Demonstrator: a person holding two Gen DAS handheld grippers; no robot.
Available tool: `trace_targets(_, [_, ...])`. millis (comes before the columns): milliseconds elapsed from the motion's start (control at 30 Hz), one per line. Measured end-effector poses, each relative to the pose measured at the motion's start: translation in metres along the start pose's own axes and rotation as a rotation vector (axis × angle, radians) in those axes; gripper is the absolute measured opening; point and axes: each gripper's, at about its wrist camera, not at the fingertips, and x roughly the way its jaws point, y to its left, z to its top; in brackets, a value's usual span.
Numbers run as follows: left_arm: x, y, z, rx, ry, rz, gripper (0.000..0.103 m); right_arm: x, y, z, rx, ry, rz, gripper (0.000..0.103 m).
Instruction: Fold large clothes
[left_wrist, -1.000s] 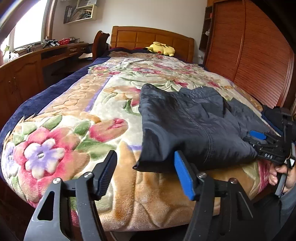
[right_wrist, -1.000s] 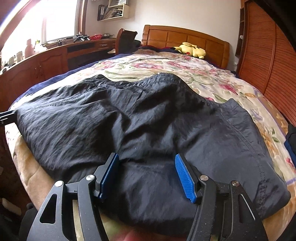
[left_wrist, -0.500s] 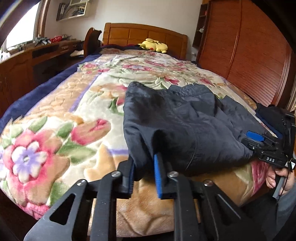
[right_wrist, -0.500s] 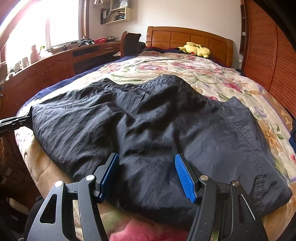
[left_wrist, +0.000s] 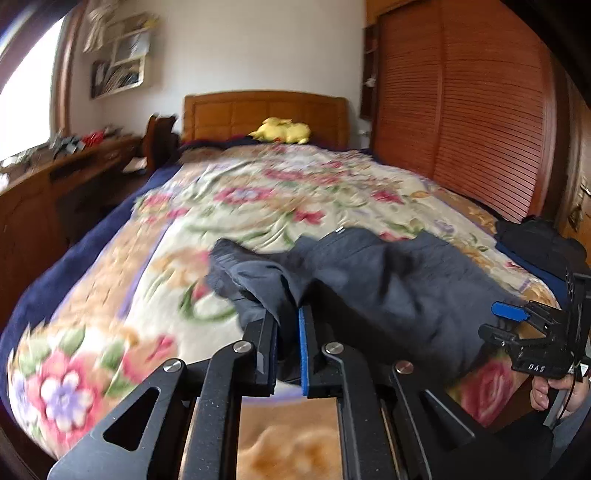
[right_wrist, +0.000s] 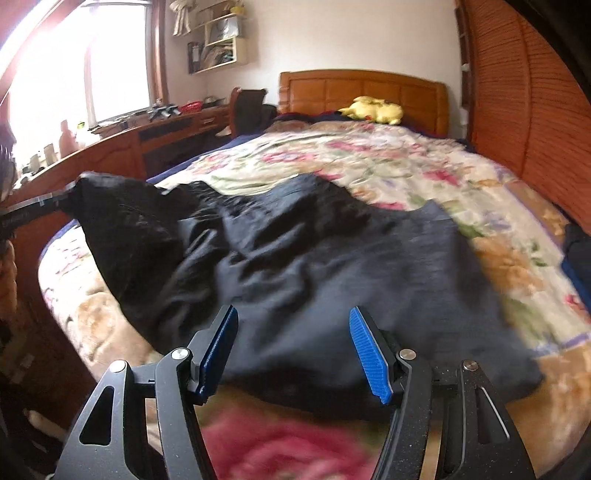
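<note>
Spread on the flowery blanket (left_wrist: 258, 192) near the foot of the bed: the dark garment (left_wrist: 388, 288), from the middle of the left wrist view out toward 3 o'clock. Pinched tight at one near corner by the left gripper (left_wrist: 287, 318), with cloth squeezed between the pads and no gap to see. Raised off the blanket there, at about 9 o'clock in the right wrist view, so the corner stands up like a little tent with bunched wrinkles below it. Probably held that way to carry this side over the rest and make a fold. Spread wide and gripping nothing: the right gripper (right_wrist: 293, 311), hanging just over the near edge of the garment at 6 o'clock, with dark cloth showing between the blue pads (right_wrist: 369, 350) but not pinched by them. Most likely placed there to grab the other near corner, so both sides can go over together and stay even. Carried by a hand (left_wrist: 546, 391), down at 4 o'clock in the left wrist view. Far off at 12 o'clock by the wooden headboard: a yellow soft toy (left_wrist: 280, 131), well out of the way. At 3 o'clock on the blanket's edge: another dark pile (left_wrist: 535, 243), maybe more clothes, too hard to tell. Folding barely begun, by the look of it.
</note>
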Motion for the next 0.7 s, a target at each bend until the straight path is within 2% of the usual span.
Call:
trace_targets(67, [0.004,-0.020,0.011,0.037,-0.007,-0.014,0.009,-0.006,-0.016,-0.003,0.022,-0.002,-0.035,0.065])
trace_targets(167, [0.014,-0.050,0.029,0.041,-0.003,-0.094,0.008,-0.013,-0.042,-0.007,0.064,-0.001,-0.089,0.065])
trace_targets(367, [0.030,-0.109,0.050,0.097,0.010,-0.155,0.008,-0.027,-0.087,-0.016,0.164,-0.009,-0.145,0.065])
trace_targets(600, [0.040,-0.180,0.060,0.198,0.020,-0.224,0.007,-0.031,-0.105,-0.022,0.235,-0.006,-0.178,0.065])
trace_targets(700, [0.046,-0.215,0.061,0.218,0.028,-0.283,0.007,-0.032,-0.108,-0.022,0.251,0.000,-0.183,0.065])
